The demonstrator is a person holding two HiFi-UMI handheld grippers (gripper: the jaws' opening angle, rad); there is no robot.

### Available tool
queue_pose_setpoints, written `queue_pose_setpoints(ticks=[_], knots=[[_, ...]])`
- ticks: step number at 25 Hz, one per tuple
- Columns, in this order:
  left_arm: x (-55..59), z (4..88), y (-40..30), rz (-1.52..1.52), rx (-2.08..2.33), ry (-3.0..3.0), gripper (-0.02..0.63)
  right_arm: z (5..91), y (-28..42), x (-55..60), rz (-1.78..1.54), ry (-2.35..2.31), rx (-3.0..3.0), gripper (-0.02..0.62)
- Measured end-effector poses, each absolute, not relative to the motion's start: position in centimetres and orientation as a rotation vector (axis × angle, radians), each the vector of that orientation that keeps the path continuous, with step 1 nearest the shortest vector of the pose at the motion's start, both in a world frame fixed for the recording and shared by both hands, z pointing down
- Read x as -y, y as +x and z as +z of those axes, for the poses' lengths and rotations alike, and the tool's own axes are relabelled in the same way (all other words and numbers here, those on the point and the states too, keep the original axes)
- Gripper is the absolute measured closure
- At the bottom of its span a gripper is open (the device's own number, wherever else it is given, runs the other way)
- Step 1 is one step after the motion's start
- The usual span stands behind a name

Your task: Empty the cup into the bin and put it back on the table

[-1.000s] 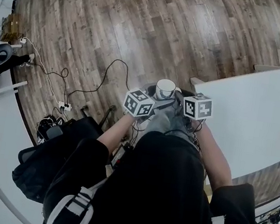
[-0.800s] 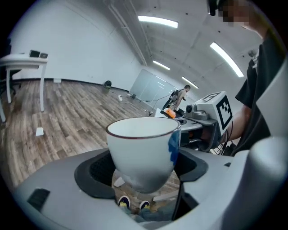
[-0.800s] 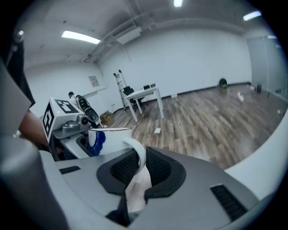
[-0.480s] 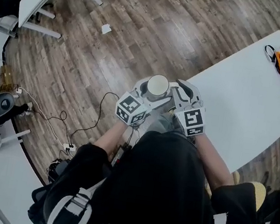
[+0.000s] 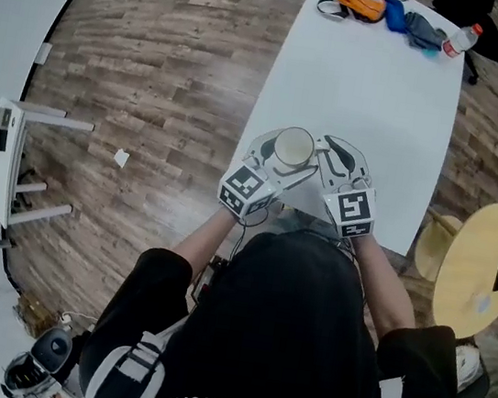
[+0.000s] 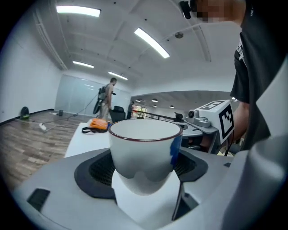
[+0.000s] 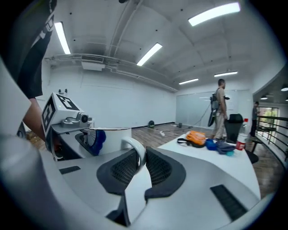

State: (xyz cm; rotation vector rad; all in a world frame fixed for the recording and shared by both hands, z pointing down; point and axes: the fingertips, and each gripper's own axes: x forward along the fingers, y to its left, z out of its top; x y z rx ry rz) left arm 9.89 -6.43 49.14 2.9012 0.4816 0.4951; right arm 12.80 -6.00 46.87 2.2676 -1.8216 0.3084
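A white cup (image 5: 294, 148) with a dark rim and a blue mark is held upright over the near end of the white table (image 5: 368, 82). My left gripper (image 5: 272, 155) is shut on the cup's body. In the left gripper view the cup (image 6: 144, 143) fills the space between the two dark pads (image 6: 101, 168). My right gripper (image 5: 322, 158) is shut on the cup's handle (image 7: 135, 150), which is pinched between its pads (image 7: 159, 168). The cup's inside looks empty from above.
At the table's far end lie an orange pouch (image 5: 367, 0), a blue cloth (image 5: 414, 25) and a small bottle (image 5: 460, 38). A round wooden stool (image 5: 479, 270) stands to the right of the table. A white desk (image 5: 14, 158) stands on the wooden floor at the left.
Both grippers have swung with the cup from above the floor and its cables to above the table's near end, and have risen. The grip on the cup is the same.
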Motion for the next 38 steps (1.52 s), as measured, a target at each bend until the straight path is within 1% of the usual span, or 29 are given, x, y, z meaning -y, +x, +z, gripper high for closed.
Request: queue_pose_setpoints(ticks=[3, 7, 15, 20, 26, 38], knots=[[1.0, 49.3, 14.7, 0.49, -0.694, 2.918, 0.215, 47.0, 17.5, 0.2, 0.32, 2.399, 1.66, 0.539], [-4.8, 51.2, 18.8, 0.514, -0.926, 2.932, 0.215, 49.1, 21.3, -5.9, 0.341, 2.49, 1.504, 0.538], [-8.5, 59.6, 22.5, 0.668, -1.036, 2.907, 0.215, 57.5, 25.0, -9.7, 0.47, 2.478, 1.423, 0.538], [-8.6, 62.6, 23.1, 0.733, -1.061, 2.913, 0.215, 60.8, 25.7, -9.8, 0.539, 2.469, 1.432, 0.538], [-8.6, 62.9, 23.4, 0.705, -1.059, 2.963, 0.215, 61.4, 25.9, -9.8, 0.564, 2.463, 1.453, 0.537], [-8.5, 63.5, 22.9, 0.77, -1.072, 2.983, 0.215, 61.6, 25.5, -9.9, 0.582, 2.421, 1.43, 0.537]])
